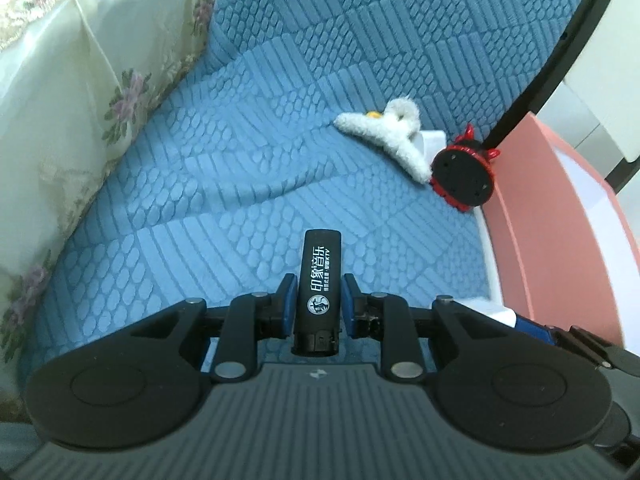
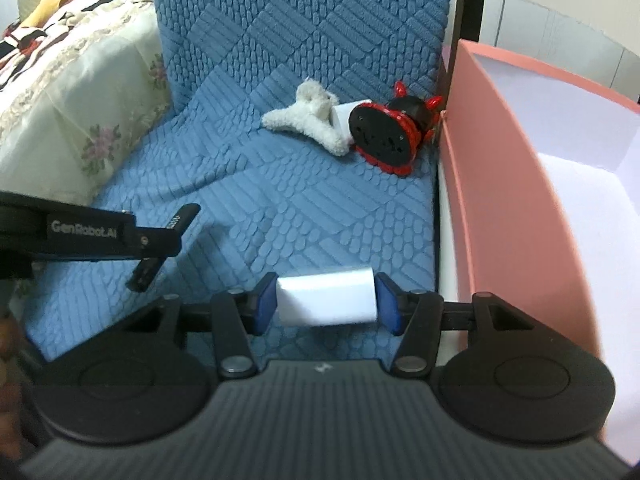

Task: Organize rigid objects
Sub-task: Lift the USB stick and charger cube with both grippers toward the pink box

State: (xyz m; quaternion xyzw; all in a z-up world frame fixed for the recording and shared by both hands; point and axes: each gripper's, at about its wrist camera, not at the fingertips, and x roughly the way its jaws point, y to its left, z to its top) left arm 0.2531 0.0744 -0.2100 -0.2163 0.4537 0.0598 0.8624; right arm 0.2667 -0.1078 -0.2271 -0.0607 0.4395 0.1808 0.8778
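My left gripper (image 1: pixel 318 300) is shut on a black lighter (image 1: pixel 319 280) with white print, held lengthwise above the blue quilted seat. My right gripper (image 2: pixel 326 300) is shut on a white rectangular block (image 2: pixel 326 299), lifted just left of the pink box (image 2: pixel 516 216). The left gripper (image 2: pixel 160 248) also shows from the side at the left of the right wrist view, the lighter's end sticking out below it. On the seat lie a fluffy white hair claw (image 2: pixel 310 118) (image 1: pixel 394 136), a small white block (image 2: pixel 343 114) behind it, and a red-and-black round toy (image 2: pixel 386 136) (image 1: pixel 464 172) against the box.
The pink box (image 1: pixel 560 220) with a white inside stands open along the right of the blue quilted cushion (image 1: pixel 240 160). A cream floral pillow (image 1: pixel 72 100) fills the left side. The blue backrest (image 2: pixel 300 20) rises behind, with a dark frame (image 1: pixel 560 52) at its right.
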